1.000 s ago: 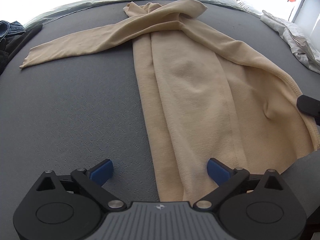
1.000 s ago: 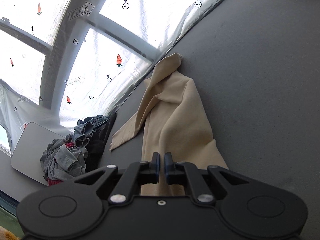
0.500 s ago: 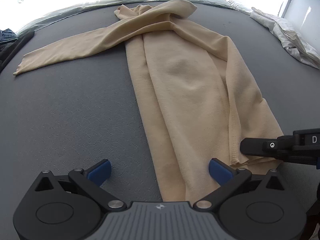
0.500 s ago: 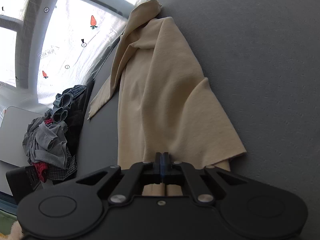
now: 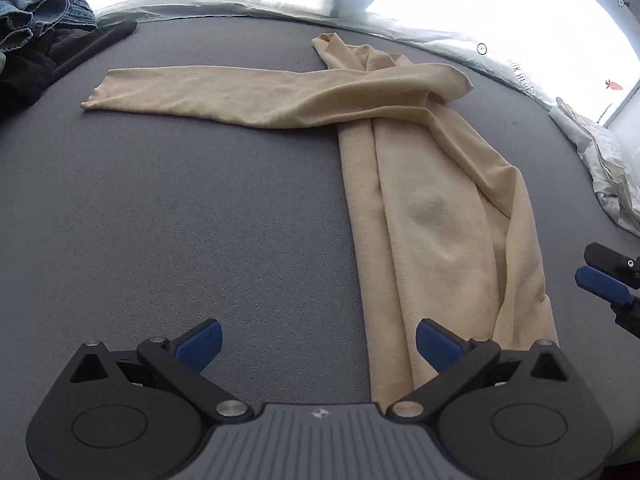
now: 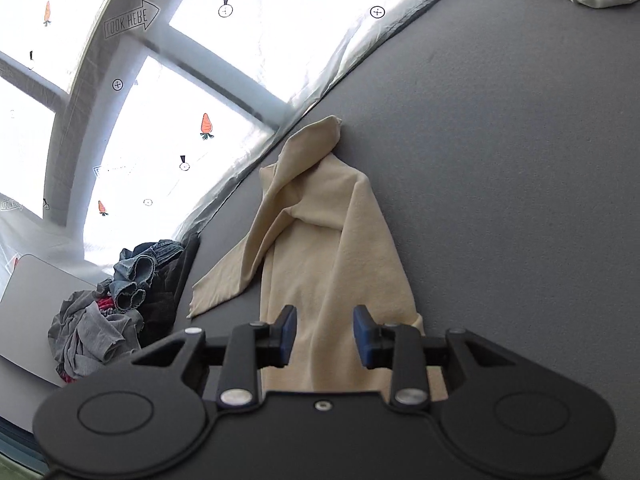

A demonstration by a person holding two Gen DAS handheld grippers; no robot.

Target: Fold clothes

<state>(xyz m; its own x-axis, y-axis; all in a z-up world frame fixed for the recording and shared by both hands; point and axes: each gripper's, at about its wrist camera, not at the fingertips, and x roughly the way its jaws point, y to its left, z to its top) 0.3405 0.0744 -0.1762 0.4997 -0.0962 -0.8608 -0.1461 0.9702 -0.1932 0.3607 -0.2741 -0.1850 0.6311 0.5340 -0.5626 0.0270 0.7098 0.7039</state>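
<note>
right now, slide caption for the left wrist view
Open left gripper above a half-folded beige top, one sleeve outstretched.

beige garment [image 5: 432,216]: soft knit cloth, matt, faintly fuzzy
table top [image 5: 180,220]: grey, matt, finely pebbled
left gripper [image 5: 316,344]: matt black plastic, blue rubbery pads, bright metal pins
clothes pile [image 6: 116,304], at 9 o'clock: denim, grey jersey
window sheet [image 6: 320,40]: thin, crinkled, translucent

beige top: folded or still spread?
Partly folded: the beige top lies doubled into a narrow strip, but one sleeve sticks out flat sideways.
</note>
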